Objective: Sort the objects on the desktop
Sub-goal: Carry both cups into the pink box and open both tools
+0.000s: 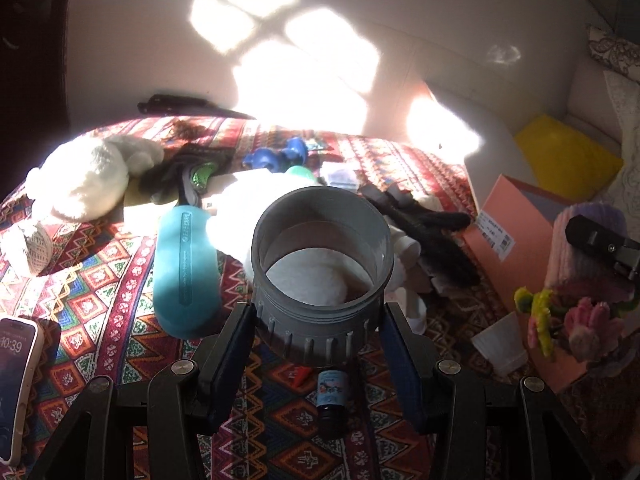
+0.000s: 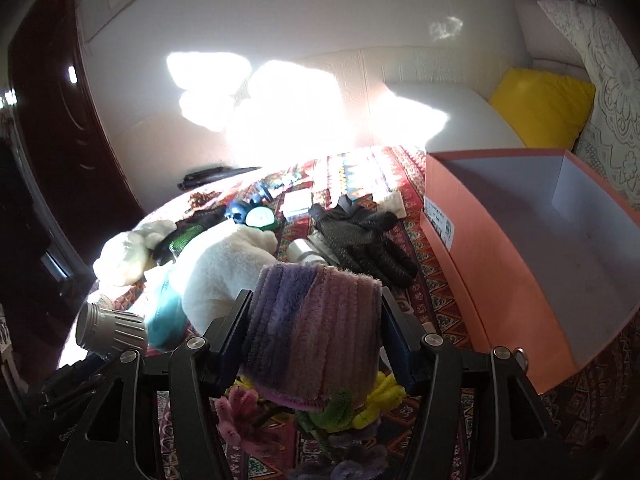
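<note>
My left gripper (image 1: 318, 326) is shut on a grey ribbed plastic cylinder (image 1: 320, 256), open end facing away, held above the patterned cloth. It also shows in the right wrist view (image 2: 110, 330) at lower left. My right gripper (image 2: 314, 320) is shut on a folded purple-pink fluffy cloth (image 2: 316, 328), held above pipe-cleaner flowers (image 2: 360, 404). That cloth shows at the right edge of the left wrist view (image 1: 580, 240). An open orange box (image 2: 520, 248) stands to the right, its inside bare.
On the patterned tablecloth (image 1: 100, 280) lie white plush toys (image 1: 80, 180), a teal brush (image 1: 186, 272), black gloves (image 2: 360, 240), a small dropper bottle (image 1: 332, 396), a phone (image 1: 14, 384), a white cup (image 1: 500, 340). A yellow cushion (image 2: 540, 108) lies on the sofa behind.
</note>
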{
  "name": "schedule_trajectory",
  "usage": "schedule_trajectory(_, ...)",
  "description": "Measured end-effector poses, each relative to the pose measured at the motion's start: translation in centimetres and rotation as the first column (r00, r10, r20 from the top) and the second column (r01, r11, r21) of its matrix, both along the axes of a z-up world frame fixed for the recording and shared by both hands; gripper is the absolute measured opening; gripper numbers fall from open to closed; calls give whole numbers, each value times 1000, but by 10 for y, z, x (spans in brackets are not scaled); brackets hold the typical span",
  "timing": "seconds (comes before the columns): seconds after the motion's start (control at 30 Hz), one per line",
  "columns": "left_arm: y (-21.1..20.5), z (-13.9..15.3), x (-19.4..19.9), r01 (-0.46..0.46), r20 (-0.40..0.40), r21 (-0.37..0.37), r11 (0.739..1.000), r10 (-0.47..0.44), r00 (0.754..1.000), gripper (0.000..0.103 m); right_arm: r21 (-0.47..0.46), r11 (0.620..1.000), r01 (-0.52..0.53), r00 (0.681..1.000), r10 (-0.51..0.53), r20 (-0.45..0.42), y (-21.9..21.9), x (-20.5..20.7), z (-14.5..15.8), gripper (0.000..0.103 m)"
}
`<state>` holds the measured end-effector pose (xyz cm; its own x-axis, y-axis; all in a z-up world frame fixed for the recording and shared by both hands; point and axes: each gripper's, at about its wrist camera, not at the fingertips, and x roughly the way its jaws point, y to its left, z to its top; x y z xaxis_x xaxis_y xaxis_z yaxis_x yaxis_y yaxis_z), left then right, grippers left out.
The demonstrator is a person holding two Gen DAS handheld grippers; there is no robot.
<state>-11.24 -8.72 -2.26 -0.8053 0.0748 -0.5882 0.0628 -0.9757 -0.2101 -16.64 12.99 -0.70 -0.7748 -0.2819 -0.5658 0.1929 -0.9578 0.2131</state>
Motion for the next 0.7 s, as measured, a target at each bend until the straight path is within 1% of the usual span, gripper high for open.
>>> schedule_trajectory(0.1, 29, 24, 0, 61, -41, 3, 998, -61, 997, 54, -14, 999, 52, 991, -54, -122, 20, 25, 38, 63)
schedule_trajectory(0.2, 69, 45, -9, 137, -75, 0, 991, -137, 988, 54, -43, 987, 157, 962, -163, -220, 53, 38, 72, 63)
schedule_trajectory(0.3, 117, 61, -22, 220, -99, -17, 975, -220, 970, 54, -120, 960, 254, 928, -277, -250, 95, 38, 96, 63)
schedule_trajectory(0.37, 152, 68, -32, 275, -104, -29, 961, -276, 955, 54, -141, 932, 333, 893, -360, -269, 123, 36, 105, 63)
schedule_trajectory(0.43, 188, 69, -46, 325, -93, -33, 945, -326, 941, 54, -144, 900, 411, 860, -435, -265, 155, 34, 110, 63)
schedule_trajectory(0.5, 224, 68, -61, 373, -81, -34, 927, -375, 924, 54, -170, 868, 467, 837, -495, -232, 187, 28, 106, 63)
schedule_trajectory(0.57, 260, 63, -81, 410, -58, -40, 911, -412, 909, 55, -195, 833, 518, 821, -548, -162, 220, 17, 92, 63)
schedule_trajectory(0.6, 276, 59, -91, 426, -43, -42, 904, -427, 903, 55, -209, 819, 535, 815, -565, -131, 233, 12, 84, 63)
schedule_trajectory(0.67, 306, 50, -110, 451, -9, -49, 891, -452, 892, 56, -215, 805, 553, 811, -579, -82, 255, -1, 69, 64)
schedule_trajectory(0.7, 317, 44, -118, 452, 15, -55, 890, -452, 892, 60, -221, 802, 555, 814, -578, -56, 262, -10, 61, 64)
